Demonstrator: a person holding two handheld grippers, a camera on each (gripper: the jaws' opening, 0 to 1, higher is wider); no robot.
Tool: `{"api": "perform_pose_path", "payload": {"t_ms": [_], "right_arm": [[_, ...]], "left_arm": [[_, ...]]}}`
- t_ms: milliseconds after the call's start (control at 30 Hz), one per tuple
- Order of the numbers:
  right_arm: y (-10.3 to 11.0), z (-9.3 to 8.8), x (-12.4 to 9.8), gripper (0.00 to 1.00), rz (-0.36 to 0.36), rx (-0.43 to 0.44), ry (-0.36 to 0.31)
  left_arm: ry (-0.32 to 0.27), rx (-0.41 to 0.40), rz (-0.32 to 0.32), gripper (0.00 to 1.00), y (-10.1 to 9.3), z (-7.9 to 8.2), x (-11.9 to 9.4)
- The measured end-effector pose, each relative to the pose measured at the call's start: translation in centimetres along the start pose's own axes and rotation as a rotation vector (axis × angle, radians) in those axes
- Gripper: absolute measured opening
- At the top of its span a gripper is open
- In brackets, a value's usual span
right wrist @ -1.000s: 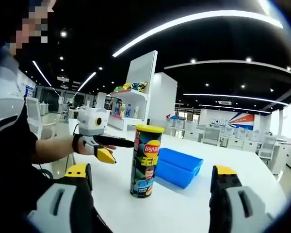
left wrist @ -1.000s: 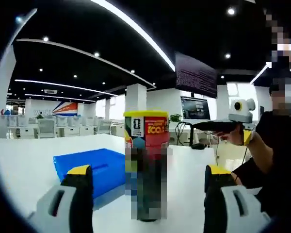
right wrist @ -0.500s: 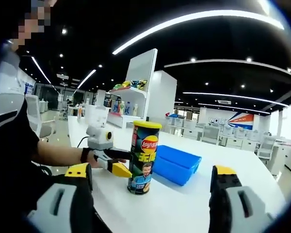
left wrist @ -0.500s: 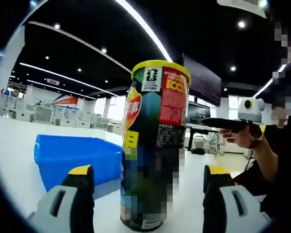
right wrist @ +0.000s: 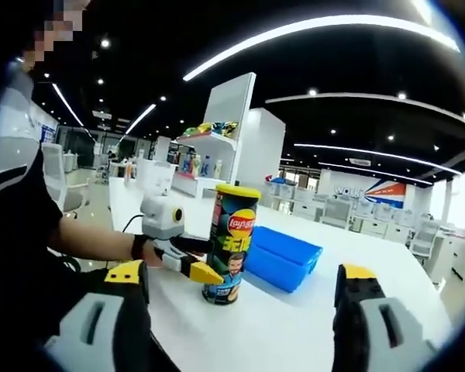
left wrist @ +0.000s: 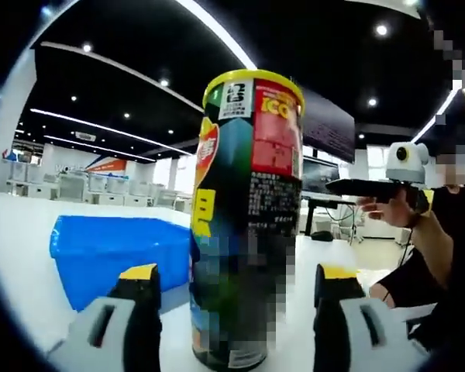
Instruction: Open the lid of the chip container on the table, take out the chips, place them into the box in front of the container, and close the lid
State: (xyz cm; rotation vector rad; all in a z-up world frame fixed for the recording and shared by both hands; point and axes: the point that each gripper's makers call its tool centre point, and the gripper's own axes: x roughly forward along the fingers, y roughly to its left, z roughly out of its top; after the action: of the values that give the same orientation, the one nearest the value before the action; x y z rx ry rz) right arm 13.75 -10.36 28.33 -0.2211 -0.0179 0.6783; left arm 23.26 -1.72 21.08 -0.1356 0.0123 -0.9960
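L gripper (left wrist: 229,283) has its 2 jaws spread either side of the chip can (left wrist: 244,225), not yet pinching; the can stands upright on the white table (right wrist: 294,325). Clamp mid-body, square, light squeeze: thin tube wall likely dents, glossy label may slip. R gripper (right wrist: 244,291) spread wide, holding nothing, can at its 12 o'clock. Yellow lid (right wrist: 239,191) on. Blue box (right wrist: 283,260), smooth plastic, at 1 o'clock just behind can.
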Motion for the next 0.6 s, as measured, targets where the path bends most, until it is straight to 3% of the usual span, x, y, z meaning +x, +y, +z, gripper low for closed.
{"api": "perform_pose_path", "payload": {"t_ms": [33, 67, 367, 433, 600], "right_arm": [[0.0, -0.1, 0.0, 0.92, -0.001, -0.005, 0.003], [0.0, -0.1, 0.0, 0.92, 0.000, -0.008, 0.005], [0.7, 0.4, 0.5, 0.88, 0.019, -0.042, -0.001], [1.0, 1.3, 1.0, 0.88, 0.029, -0.052, -0.021], [1.9, 5.5, 2.8, 0.88, 0.074, -0.139, -0.118]], "left_arm": [[0.013, -0.003, 0.024, 0.53, 0.2, -0.3, -0.2], [-0.024, 0.026, 0.031, 0.49, 0.2, 0.1, -0.1], [-0.042, 0.042, 0.035, 0.48, 0.7, -0.3, 0.2], [-0.045, 0.040, 0.035, 0.48, 0.8, -0.3, 0.2], [-0.055, 0.036, 0.041, 0.48, 0.9, -0.3, 0.3]]}}
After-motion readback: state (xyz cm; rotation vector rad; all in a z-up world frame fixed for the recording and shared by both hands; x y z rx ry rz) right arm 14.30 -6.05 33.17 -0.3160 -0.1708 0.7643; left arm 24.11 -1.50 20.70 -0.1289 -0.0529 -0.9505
